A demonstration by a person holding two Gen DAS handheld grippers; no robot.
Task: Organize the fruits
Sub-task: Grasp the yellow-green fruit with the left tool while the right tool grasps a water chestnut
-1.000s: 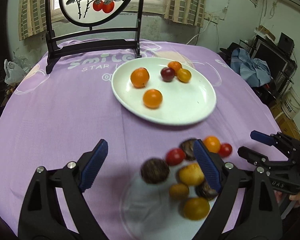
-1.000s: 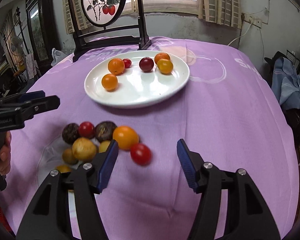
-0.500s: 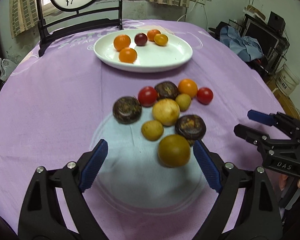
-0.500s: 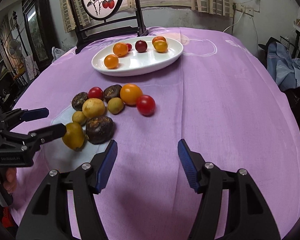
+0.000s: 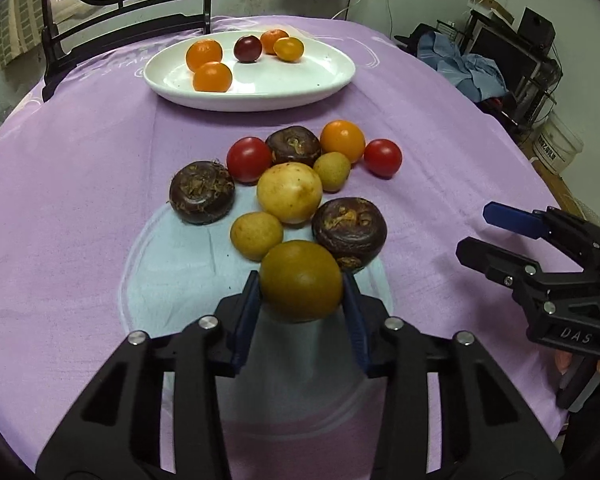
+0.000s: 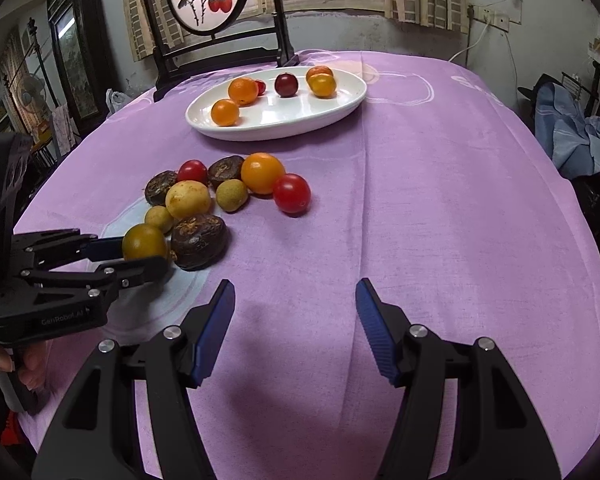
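A pile of loose fruit lies on the purple tablecloth (image 5: 80,168): red tomatoes (image 5: 249,158), dark brown fruits (image 5: 202,193), yellow fruits (image 5: 290,193) and an orange one (image 5: 342,141). My left gripper (image 5: 301,295) is shut on an olive-brown round fruit (image 5: 301,281) at the near edge of the pile; it also shows in the right wrist view (image 6: 144,242). A white plate (image 5: 324,80) farther back holds several small fruits. My right gripper (image 6: 295,330) is open and empty over bare cloth, to the right of the pile.
A dark wooden stand (image 6: 220,56) with a round painted panel stands behind the plate. A pale round patch (image 5: 172,276) marks the cloth under the near fruit. The table edge drops off at right toward clutter and a bucket (image 5: 556,148).
My left gripper moved forward and closed on the olive-brown fruit; it was open before. The right gripper drew back from the pile and stays open.
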